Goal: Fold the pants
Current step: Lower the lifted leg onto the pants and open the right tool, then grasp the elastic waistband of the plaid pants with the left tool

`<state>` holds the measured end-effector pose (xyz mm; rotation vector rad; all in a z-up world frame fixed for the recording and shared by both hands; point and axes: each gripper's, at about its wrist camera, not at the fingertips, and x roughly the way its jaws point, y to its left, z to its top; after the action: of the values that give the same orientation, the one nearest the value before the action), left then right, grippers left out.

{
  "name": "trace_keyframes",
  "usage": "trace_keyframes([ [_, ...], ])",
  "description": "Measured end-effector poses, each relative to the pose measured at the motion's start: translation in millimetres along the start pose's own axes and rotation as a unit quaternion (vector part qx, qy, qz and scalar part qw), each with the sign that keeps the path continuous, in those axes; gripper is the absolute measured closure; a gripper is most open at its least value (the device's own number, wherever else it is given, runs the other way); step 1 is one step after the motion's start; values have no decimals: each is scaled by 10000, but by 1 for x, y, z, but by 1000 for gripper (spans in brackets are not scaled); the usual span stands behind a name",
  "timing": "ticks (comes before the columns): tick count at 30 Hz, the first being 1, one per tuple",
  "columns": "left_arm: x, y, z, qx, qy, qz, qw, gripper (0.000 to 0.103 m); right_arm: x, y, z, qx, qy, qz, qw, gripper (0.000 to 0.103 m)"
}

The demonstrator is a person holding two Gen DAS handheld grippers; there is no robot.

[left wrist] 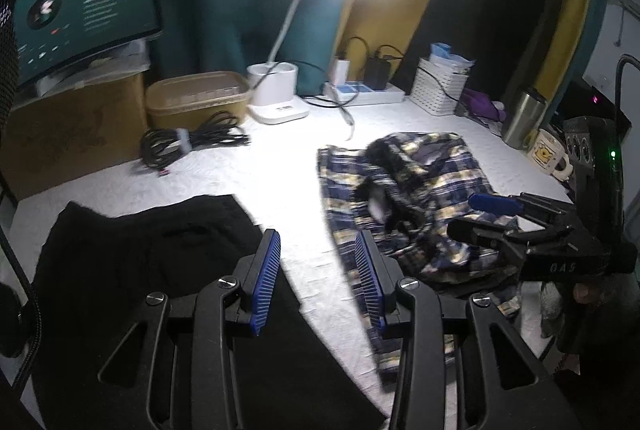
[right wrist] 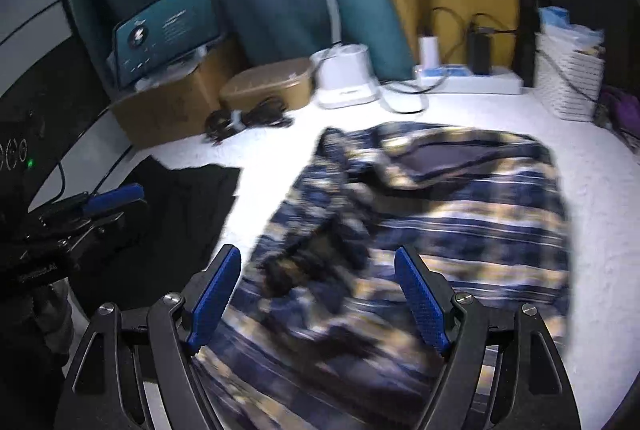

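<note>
Plaid pants lie rumpled on the white table, right of black pants; left gripper and right gripper both spread, empty, above them

A bare strip of white tabletop runs between black garment and plaid pants; clutter lines the back edge.

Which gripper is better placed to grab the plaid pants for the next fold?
Probably right: the right gripper hangs open directly over the plaid pants, while the left gripper sits over bare table beside the black garment.
</note>
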<state>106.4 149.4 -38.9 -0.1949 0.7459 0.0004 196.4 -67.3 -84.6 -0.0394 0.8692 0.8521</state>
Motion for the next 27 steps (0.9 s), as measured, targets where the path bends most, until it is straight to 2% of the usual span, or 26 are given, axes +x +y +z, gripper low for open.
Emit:
trace_keyframes([
  [7, 28, -47, 10, 370, 167, -332, 9986, 64, -26, -70, -16, 562, -154, -666, 9961, 22],
  [11, 51, -73, 11, 607, 343, -508, 9963, 64, -31, -104, -27, 820, -101, -863, 9928, 22],
  [14, 68, -86, 11, 708, 488, -482, 9951, 64, -32, -124, -36, 917, -28, -901, 9917, 22],
  [18, 85, -97, 7, 939, 504, -284, 9939, 64, -27, -133, -44, 833, 46, -940, 9921, 22],
  [21, 95, -94, 7, 915, 559, -135, 9941, 66, -23, -135, -48, 721, 83, -966, 9927, 22],
  [22, 95, -92, 7, 871, 549, -103, 9946, 76, -23, -134, -49, 638, 83, -996, 9929, 22],
  [23, 96, -88, 7, 808, 572, -59, 9951, 80, -22, -131, -49, 565, 79, -1023, 9931, 22],
  [25, 98, -76, 8, 672, 619, 7, 9958, 85, -23, -127, -51, 422, 73, -1038, 9937, 22],
  [27, 97, -70, 7, 633, 637, 70, 9959, 86, -25, -123, -53, 334, 62, -990, 9945, 22],
])
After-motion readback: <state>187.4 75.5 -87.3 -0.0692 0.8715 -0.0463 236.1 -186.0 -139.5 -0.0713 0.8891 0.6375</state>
